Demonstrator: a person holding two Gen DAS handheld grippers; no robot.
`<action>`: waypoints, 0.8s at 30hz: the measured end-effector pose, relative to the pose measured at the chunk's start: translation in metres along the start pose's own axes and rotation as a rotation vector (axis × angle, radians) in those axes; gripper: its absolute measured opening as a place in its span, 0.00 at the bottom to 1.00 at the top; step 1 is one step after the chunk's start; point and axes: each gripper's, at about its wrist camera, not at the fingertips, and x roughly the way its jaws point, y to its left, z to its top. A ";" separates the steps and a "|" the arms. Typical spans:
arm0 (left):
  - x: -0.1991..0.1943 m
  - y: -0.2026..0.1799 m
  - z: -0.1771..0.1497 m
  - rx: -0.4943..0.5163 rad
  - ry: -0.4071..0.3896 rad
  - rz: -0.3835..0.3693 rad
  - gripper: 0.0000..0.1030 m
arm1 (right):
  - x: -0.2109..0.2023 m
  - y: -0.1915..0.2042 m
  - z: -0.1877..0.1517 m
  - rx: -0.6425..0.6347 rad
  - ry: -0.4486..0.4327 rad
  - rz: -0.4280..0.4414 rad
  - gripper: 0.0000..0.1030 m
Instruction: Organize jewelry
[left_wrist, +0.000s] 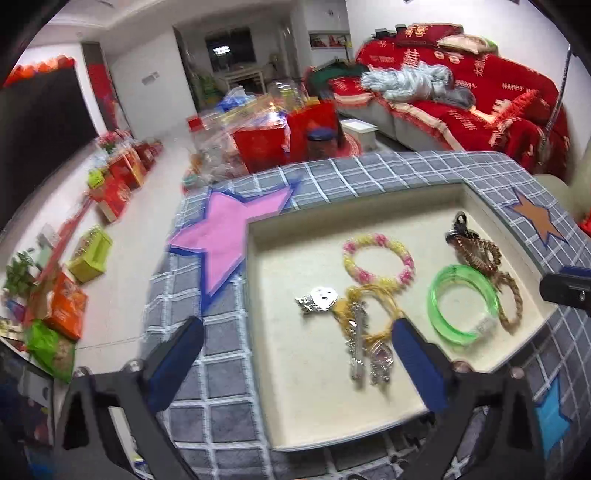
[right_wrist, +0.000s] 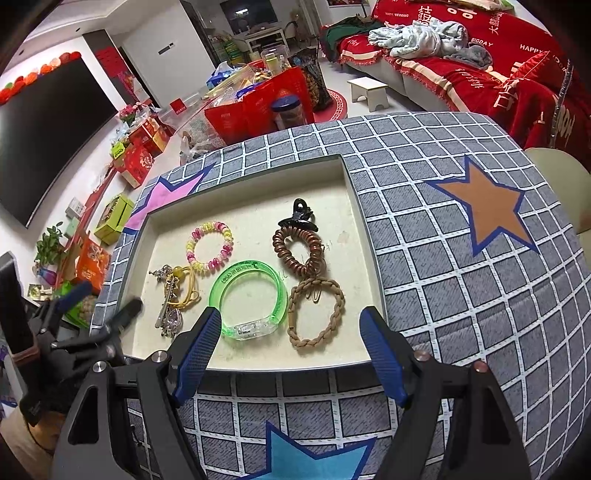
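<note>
A cream tray sits on a grey checked cloth and holds the jewelry. In it lie a pink-and-yellow spiral band, a green clear bangle, a brown spiral tie with a black claw clip, a tan braided band and a yellow cord with silver charms. My left gripper is open over the tray's left part, one finger beside the charms. My right gripper is open and empty at the tray's near edge.
The cloth bears pink, orange and blue stars. A red-covered sofa stands behind at the right. Boxes, red bags and jars clutter the floor at the back left, below a dark screen.
</note>
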 end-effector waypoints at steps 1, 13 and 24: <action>0.000 0.000 0.001 0.009 -0.003 0.003 1.00 | 0.000 0.001 0.000 -0.003 0.001 -0.001 0.78; -0.003 0.002 -0.006 0.017 0.016 0.002 1.00 | -0.003 0.022 -0.005 -0.105 -0.040 -0.045 1.00; -0.013 0.005 -0.015 -0.003 0.020 -0.019 1.00 | 0.000 0.026 -0.008 -0.117 -0.002 -0.106 1.00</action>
